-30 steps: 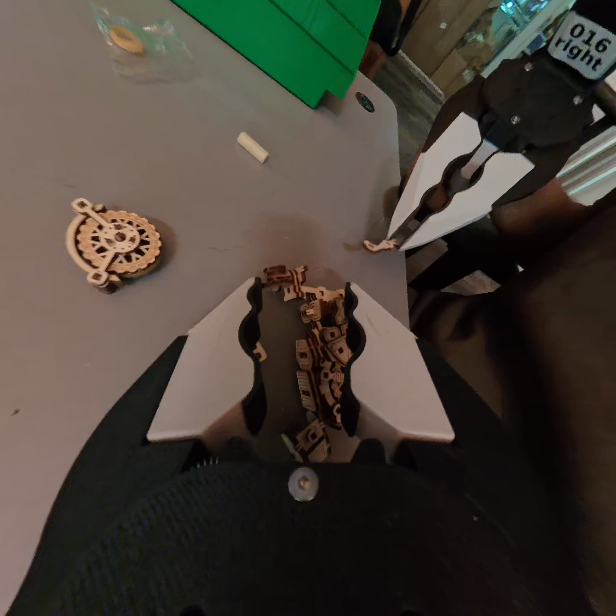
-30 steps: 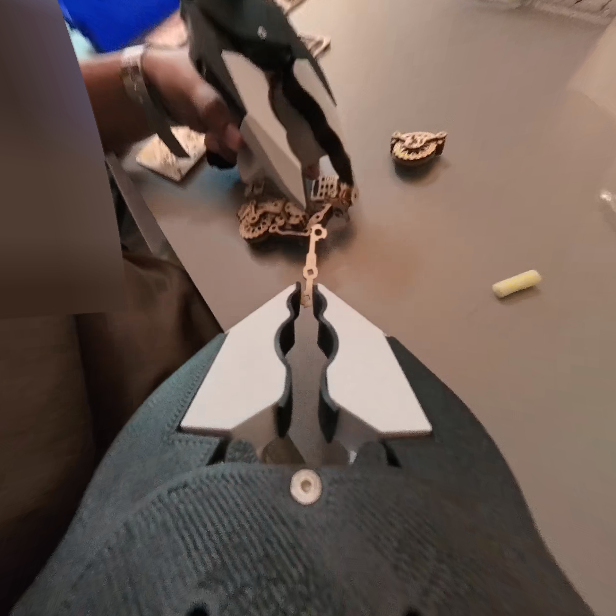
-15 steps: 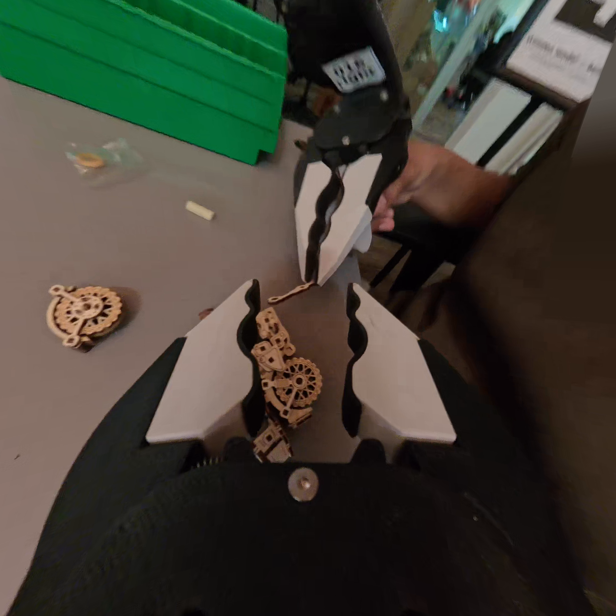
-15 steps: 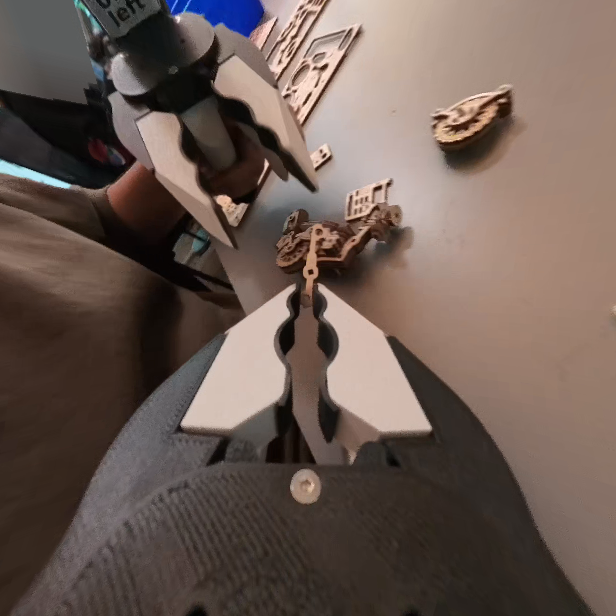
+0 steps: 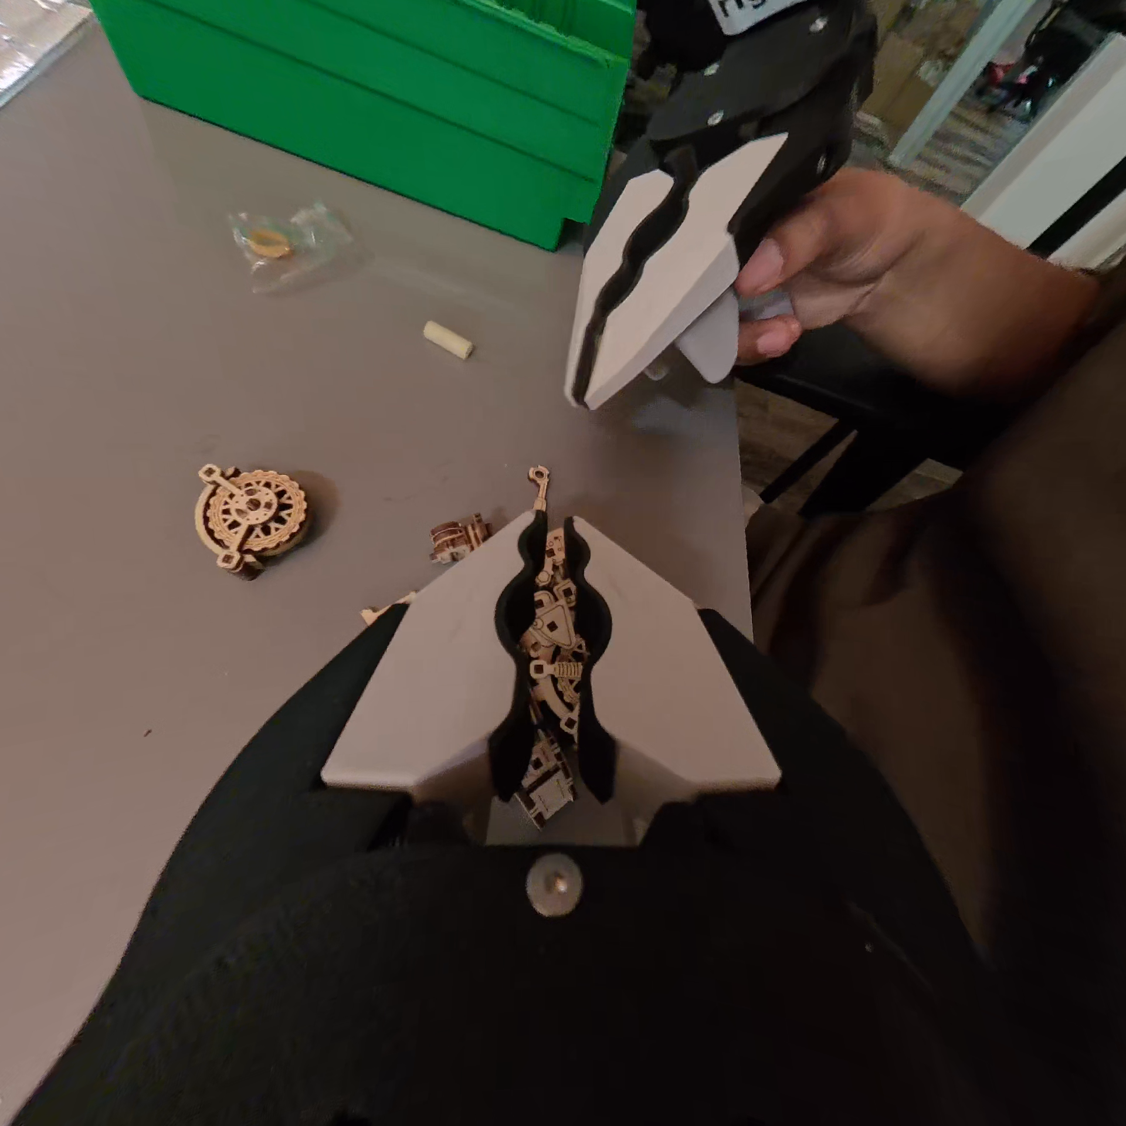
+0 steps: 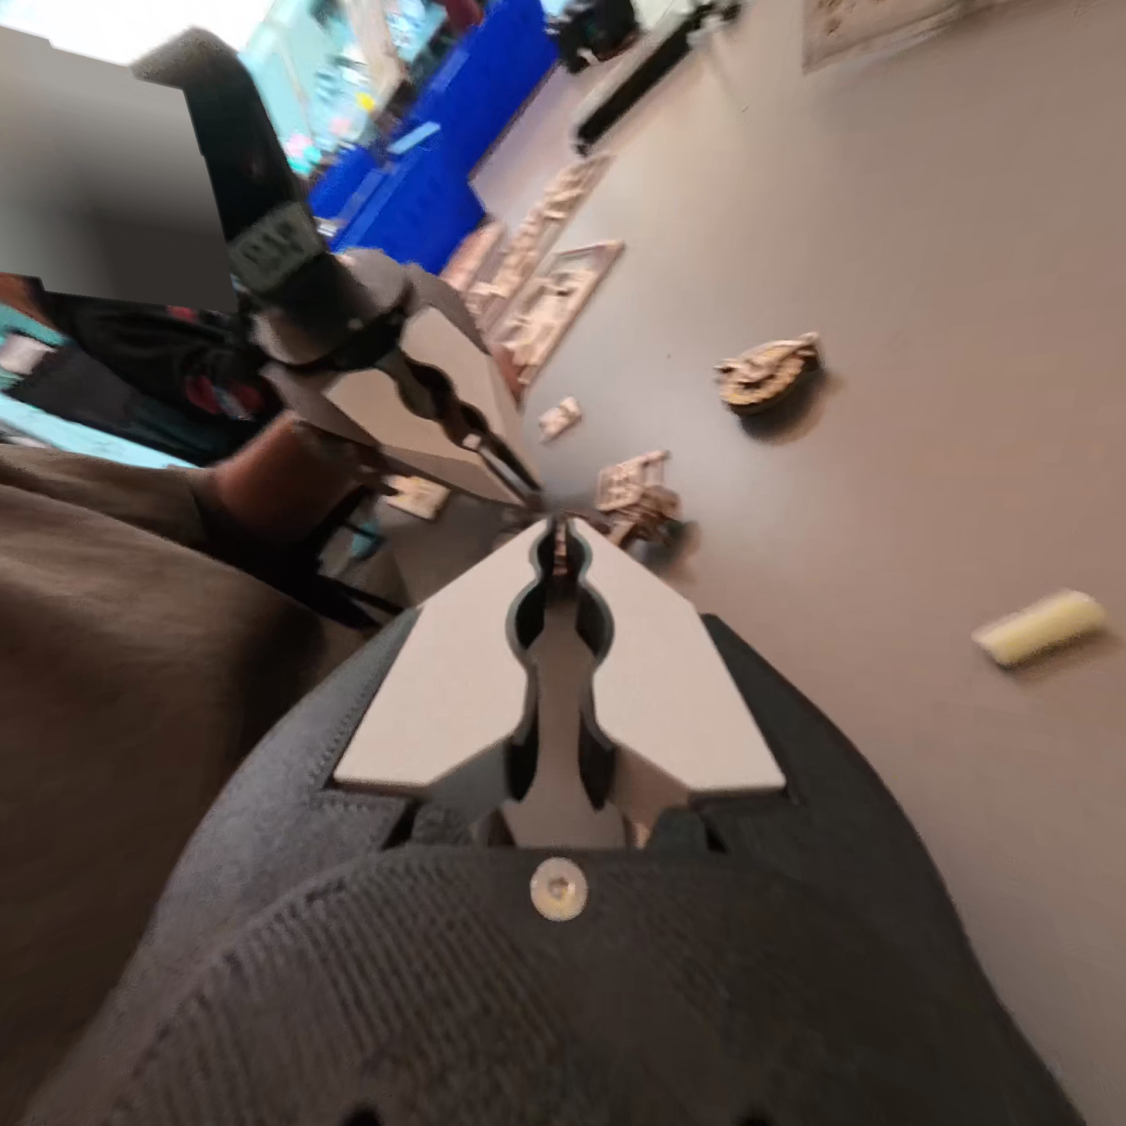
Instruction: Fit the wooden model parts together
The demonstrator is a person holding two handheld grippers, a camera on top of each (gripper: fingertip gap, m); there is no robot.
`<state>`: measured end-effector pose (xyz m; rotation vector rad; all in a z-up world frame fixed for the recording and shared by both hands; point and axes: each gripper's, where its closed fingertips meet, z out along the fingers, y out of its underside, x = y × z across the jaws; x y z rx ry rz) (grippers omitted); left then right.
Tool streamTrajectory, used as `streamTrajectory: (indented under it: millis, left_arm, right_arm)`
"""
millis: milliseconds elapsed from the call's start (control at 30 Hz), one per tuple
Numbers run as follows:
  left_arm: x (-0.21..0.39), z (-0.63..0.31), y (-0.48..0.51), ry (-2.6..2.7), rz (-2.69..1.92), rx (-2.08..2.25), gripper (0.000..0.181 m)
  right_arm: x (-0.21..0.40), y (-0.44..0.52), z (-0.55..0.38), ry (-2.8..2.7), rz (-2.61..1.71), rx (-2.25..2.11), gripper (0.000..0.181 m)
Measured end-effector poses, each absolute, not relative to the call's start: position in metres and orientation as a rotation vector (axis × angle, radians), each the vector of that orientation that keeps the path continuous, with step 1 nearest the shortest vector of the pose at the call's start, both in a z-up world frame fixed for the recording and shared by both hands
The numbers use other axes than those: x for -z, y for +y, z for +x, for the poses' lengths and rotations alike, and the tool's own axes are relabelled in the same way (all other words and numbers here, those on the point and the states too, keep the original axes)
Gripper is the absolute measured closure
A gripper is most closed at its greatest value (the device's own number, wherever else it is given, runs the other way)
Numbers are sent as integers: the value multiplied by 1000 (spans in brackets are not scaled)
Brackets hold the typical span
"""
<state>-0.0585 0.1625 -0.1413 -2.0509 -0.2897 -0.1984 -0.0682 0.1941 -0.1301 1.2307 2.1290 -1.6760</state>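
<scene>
My left gripper [image 5: 551, 523] is closed down on the wooden model [image 5: 551, 640], which fills the narrow gap between its pads. A thin wooden link [image 5: 539, 487] sticks out just past its tips, and another end of the model [image 5: 457, 539] shows left of the finger. My right gripper [image 5: 576, 396] is shut, raised above and behind the link, with nothing showing at its tips. In the blurred right wrist view my right gripper [image 6: 557, 529] is shut, tip to tip with the left gripper [image 6: 530, 493], and the model [image 6: 640, 499] lies just beyond.
A wooden wheel assembly [image 5: 253, 524] lies to the left on the grey table [image 5: 152, 670]. Also there: a white peg [image 5: 448, 340], a plastic bag with a ring [image 5: 274, 240], green bins [image 5: 396, 91] at the back, and wooden part sheets [image 6: 548, 292]. The table edge [image 5: 740, 518] is close on the right.
My left gripper has closed from wide open onto the model. My right gripper has drawn up and away, and the thin link it held now sits at the left gripper's tips.
</scene>
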Motion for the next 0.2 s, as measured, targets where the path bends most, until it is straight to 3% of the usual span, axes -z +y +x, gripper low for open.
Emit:
streamTrajectory:
  millis: [33, 200]
  left_arm:
    - [140, -59, 162, -296, -2039, 208, 177]
    - [139, -65, 165, -363, -1970, 264, 173]
  right_arm:
    - [138, 204, -72, 2225, 1269, 1648, 176]
    - [173, 229, -76, 2799, 1230, 1401, 165]
